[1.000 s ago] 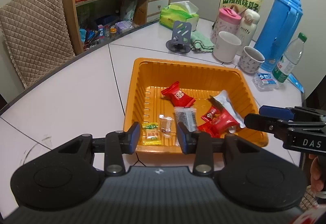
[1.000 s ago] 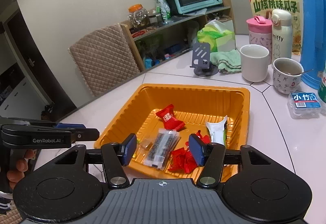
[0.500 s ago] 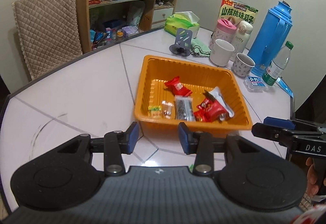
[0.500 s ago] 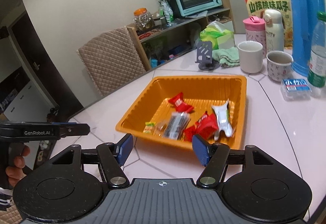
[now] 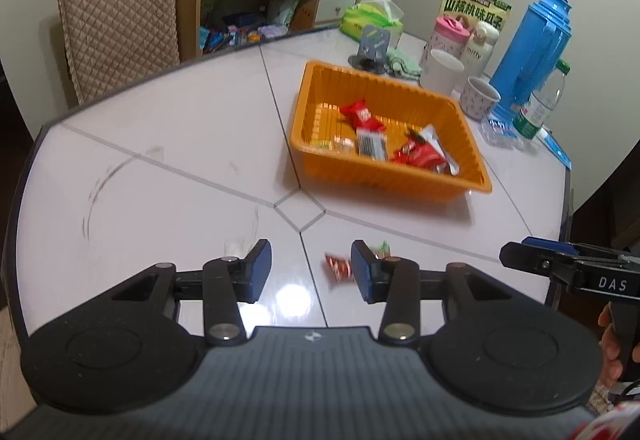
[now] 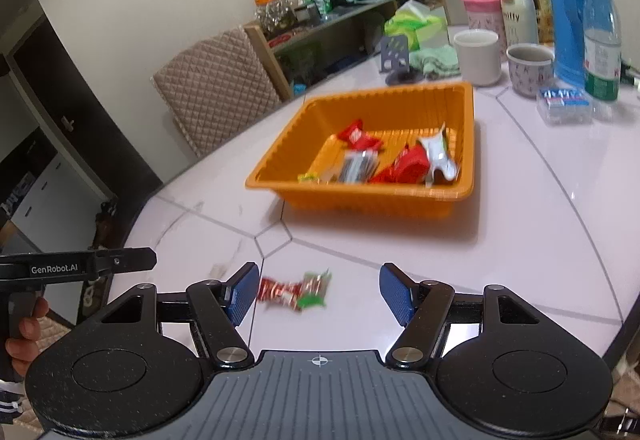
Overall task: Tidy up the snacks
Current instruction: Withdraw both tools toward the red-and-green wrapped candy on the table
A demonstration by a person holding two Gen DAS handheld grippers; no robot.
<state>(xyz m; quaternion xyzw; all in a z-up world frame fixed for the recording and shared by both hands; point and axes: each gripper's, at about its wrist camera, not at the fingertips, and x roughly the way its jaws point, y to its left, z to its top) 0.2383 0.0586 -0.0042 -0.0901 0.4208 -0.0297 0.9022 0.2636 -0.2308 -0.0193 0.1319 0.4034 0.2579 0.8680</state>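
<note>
An orange tray [image 5: 400, 184] [image 6: 360, 196] on the white table holds several wrapped snacks, red, silver and dark ones. Two small snacks lie loose on the table near the front edge: a red-striped one [image 5: 338, 267] [image 6: 276, 290] and a green-and-red one [image 6: 314, 290], partly hidden by a finger in the left wrist view [image 5: 382, 247]. My left gripper [image 5: 311, 276] is open and empty, just left of them. My right gripper [image 6: 318, 294] is open and empty, with the loose snacks lying beyond its fingertips, nearer the left one. Each gripper shows at the edge of the other's view.
Behind the tray stand a phone stand [image 5: 374, 48], white mug [image 5: 442, 71], patterned cup [image 5: 478, 96], pink and white bottles, blue thermos [image 5: 532, 52], water bottle [image 5: 542, 104] and snack bag. A padded chair [image 5: 116, 8] and shelf with oven stand beyond the table.
Both grippers have pulled back from the tray toward the table's front edge. The two loose snacks have come into view near the fingertips. Both stay open.
</note>
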